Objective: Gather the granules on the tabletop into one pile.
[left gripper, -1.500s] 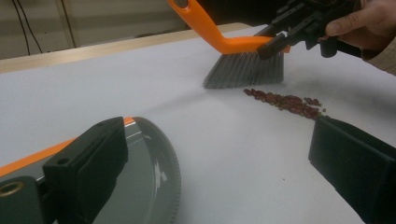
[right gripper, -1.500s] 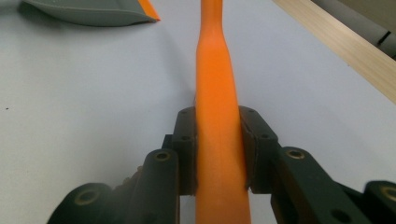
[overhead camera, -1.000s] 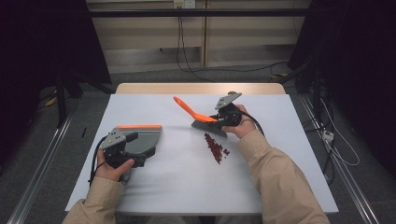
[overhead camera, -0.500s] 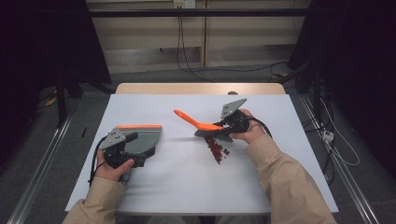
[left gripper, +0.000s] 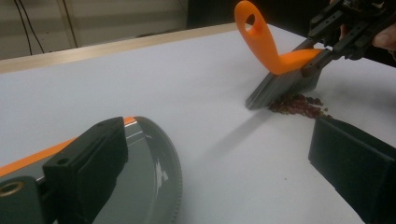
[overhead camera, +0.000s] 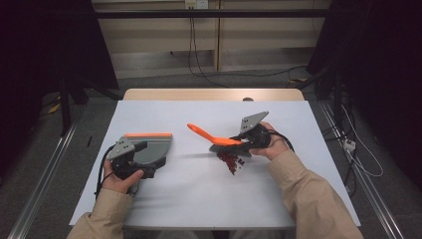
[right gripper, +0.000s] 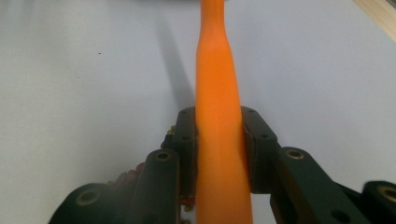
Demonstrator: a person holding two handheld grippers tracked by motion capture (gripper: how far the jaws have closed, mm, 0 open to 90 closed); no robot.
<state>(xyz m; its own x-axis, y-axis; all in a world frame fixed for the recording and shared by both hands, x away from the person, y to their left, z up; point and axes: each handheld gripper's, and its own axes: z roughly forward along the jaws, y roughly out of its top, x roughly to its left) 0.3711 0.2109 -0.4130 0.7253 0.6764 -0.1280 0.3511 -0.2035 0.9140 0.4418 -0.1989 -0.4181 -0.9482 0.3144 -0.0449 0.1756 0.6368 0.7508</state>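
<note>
Here the sweeping step is in hand: the right claw (overhead camera: 245, 141) is clenched on the orange handle of the brush (overhead camera: 219, 139), its jaws pressed against both sides of the handle in the right gripper view, and the dark bristles rest on the bench (overhead camera: 199, 194) at the far edge of the small pile of red-brown bits (overhead camera: 230, 160). The left claw (overhead camera: 142, 167) grips the grey dustpan (overhead camera: 152, 149) by its near end, though whether its jaws are fully clamped I cannot tell; the pan lies flat, well apart from the pile, to the left of it. From the left gripper view the pile sits just beside the bristles, on the side away from the pan. The next move, I judge, calls for bringing the pan's open lip close to the bits and drawing the brush toward it with a low, steady stroke, so nothing scatters.
</note>
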